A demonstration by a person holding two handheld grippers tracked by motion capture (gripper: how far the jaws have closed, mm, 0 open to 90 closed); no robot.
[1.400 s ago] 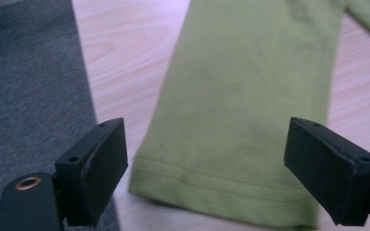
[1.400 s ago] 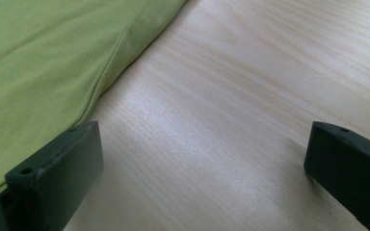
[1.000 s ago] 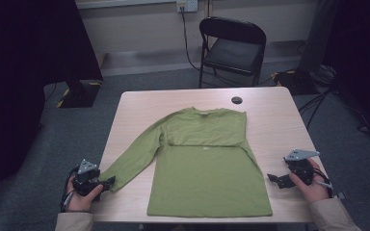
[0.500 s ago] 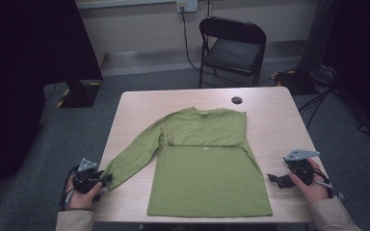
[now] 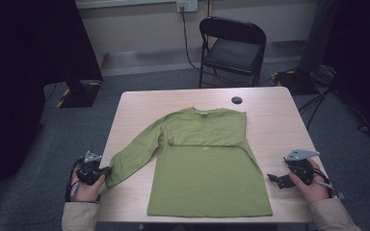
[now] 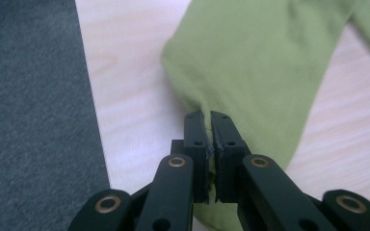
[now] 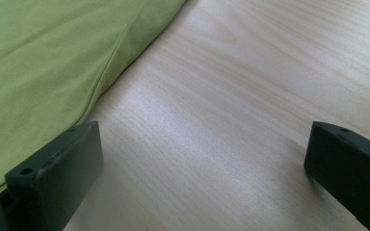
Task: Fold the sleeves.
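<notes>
A green long-sleeved shirt (image 5: pixel 207 163) lies flat on the light wooden table (image 5: pixel 274 120), its right sleeve folded across the chest. Its left sleeve (image 5: pixel 135 156) stretches toward the table's front left edge. My left gripper (image 5: pixel 103 172) is shut on the cuff of that sleeve (image 6: pixel 250 72); in the left gripper view the green cloth is pinched between the black jaws (image 6: pixel 211 132). My right gripper (image 5: pixel 273 178) is open just right of the shirt's hem side, over bare wood (image 7: pixel 207 144), with the shirt's edge (image 7: pixel 53 72) by its left jaw.
A small black round thing (image 5: pixel 236 100) sits at the table's far edge. A black folding chair (image 5: pixel 232 45) stands behind the table. Cables (image 5: pixel 327 96) run over the grey carpet at the right. Dark panels (image 5: pixel 24 72) stand at the left.
My left gripper has moved in a little to the right onto the sleeve cuff. The right gripper and the shirt have stayed put.
</notes>
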